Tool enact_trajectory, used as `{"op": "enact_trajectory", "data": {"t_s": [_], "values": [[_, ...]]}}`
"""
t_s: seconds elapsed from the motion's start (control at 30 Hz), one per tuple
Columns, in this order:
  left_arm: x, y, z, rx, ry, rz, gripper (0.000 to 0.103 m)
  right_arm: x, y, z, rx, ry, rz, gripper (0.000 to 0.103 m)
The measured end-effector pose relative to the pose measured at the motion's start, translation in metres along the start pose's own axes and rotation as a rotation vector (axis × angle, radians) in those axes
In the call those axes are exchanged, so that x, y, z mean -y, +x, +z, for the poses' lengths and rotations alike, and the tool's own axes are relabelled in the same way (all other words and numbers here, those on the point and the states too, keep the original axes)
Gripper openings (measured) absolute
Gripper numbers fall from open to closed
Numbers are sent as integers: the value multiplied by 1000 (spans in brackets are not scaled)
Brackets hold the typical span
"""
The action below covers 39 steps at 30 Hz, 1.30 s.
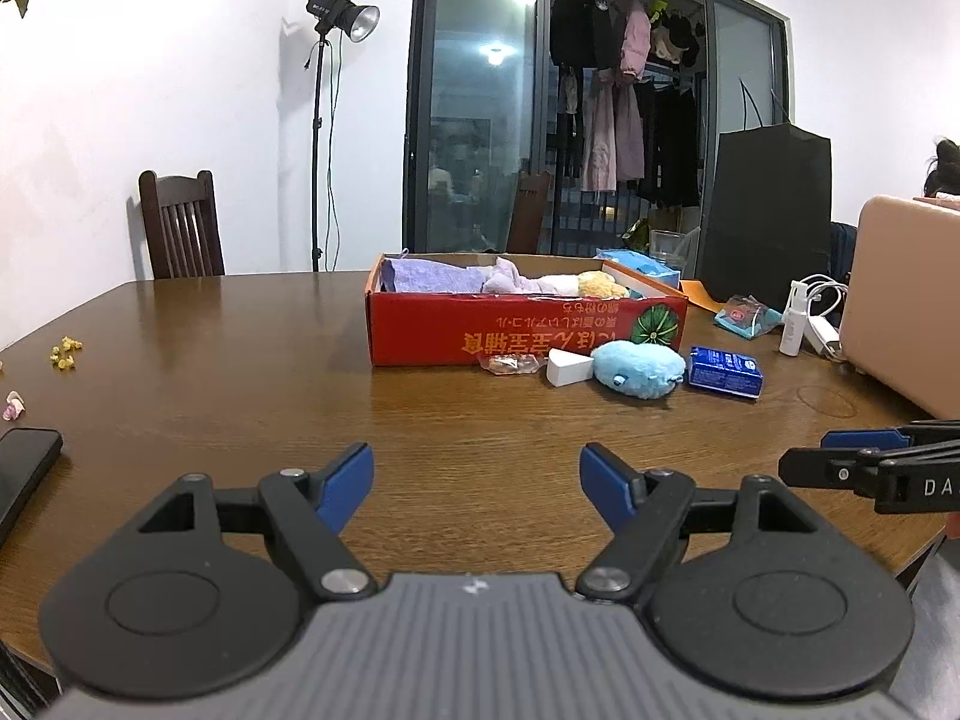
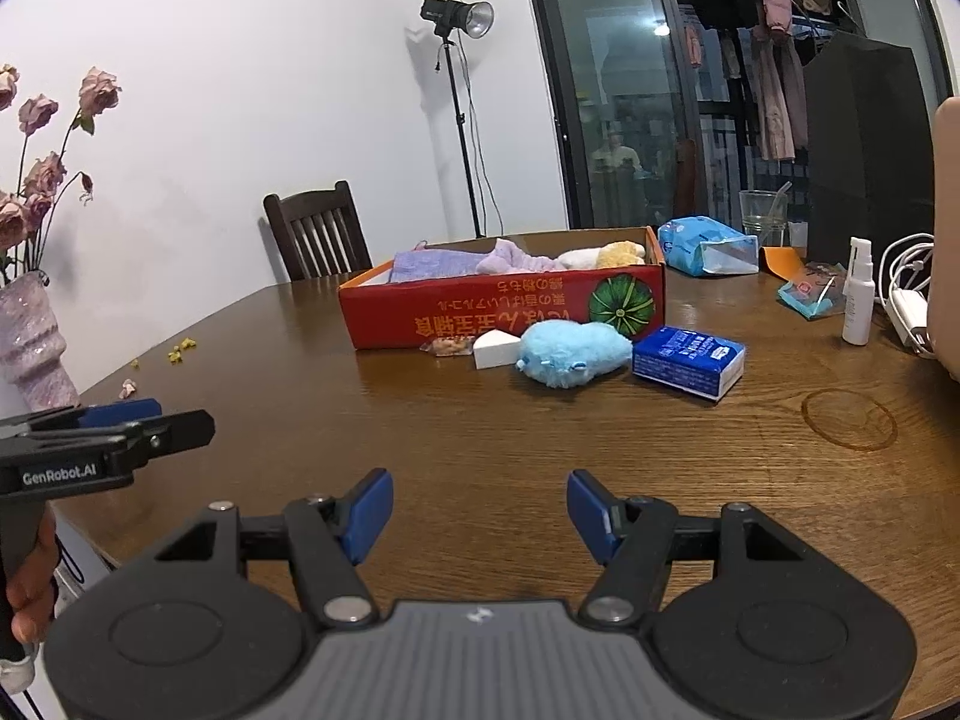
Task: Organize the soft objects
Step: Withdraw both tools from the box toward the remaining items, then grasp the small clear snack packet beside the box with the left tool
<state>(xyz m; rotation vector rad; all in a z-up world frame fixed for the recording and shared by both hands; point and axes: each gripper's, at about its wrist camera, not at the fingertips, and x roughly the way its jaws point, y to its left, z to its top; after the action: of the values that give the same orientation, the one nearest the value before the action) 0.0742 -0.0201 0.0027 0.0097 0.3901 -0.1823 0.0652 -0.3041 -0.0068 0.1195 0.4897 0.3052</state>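
Note:
A red cardboard box [image 1: 480, 330] [image 2: 480, 312] sits mid-table and holds a purple cloth [image 1: 432, 276] [image 2: 438, 267] and pale and yellow soft toys [image 1: 600, 285] [image 2: 621, 253]. In front of it lie a blue plush [image 1: 639, 367] [image 2: 570, 353], a white sponge wedge [image 1: 567, 367] [image 2: 495, 349] and a blue tissue pack [image 1: 725, 371] [image 2: 689, 361]. My left gripper [image 1: 477, 483] is open and empty over the near table. My right gripper [image 2: 480, 510] is open and empty, well short of the plush.
A wooden table [image 1: 240, 372] bears a phone [image 1: 24, 468] at left, a vase of roses [image 2: 30, 342], a spray bottle [image 2: 858, 294], cables, wrapped packets [image 2: 810, 294], a blue tissue bag [image 2: 705, 246] and a beige case [image 1: 900, 300]. A chair [image 1: 180, 225] stands behind.

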Motion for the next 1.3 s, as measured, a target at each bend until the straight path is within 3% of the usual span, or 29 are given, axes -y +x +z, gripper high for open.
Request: {"op": "enact_trajectory", "data": {"t_s": [0.2, 0.47, 0.7, 0.9, 1.03, 1.23, 1.3], "values": [[-2, 13, 8, 13, 18, -7, 78, -1, 13, 8, 1, -22, 30, 64], [-9, 78, 39, -23, 33, -2, 77, -4, 79, 46, -26, -101, 61, 64], [-4, 138, 53, -90, 47, -56, 77, 18, 128, 74, -44, -76, 36, 62], [-3, 199, 69, -169, 68, -100, 61, 26, 162, 96, -81, -63, 84, 61], [-8, 238, 79, -234, 106, -176, 46, 14, 195, 110, -136, -168, 159, 60], [-22, 275, 79, -322, 44, -277, 50, 9, 237, 119, -252, -351, 181, 56], [-21, 276, 75, -304, 42, -279, 43, 9, 247, 117, -278, -381, 173, 53]]}}
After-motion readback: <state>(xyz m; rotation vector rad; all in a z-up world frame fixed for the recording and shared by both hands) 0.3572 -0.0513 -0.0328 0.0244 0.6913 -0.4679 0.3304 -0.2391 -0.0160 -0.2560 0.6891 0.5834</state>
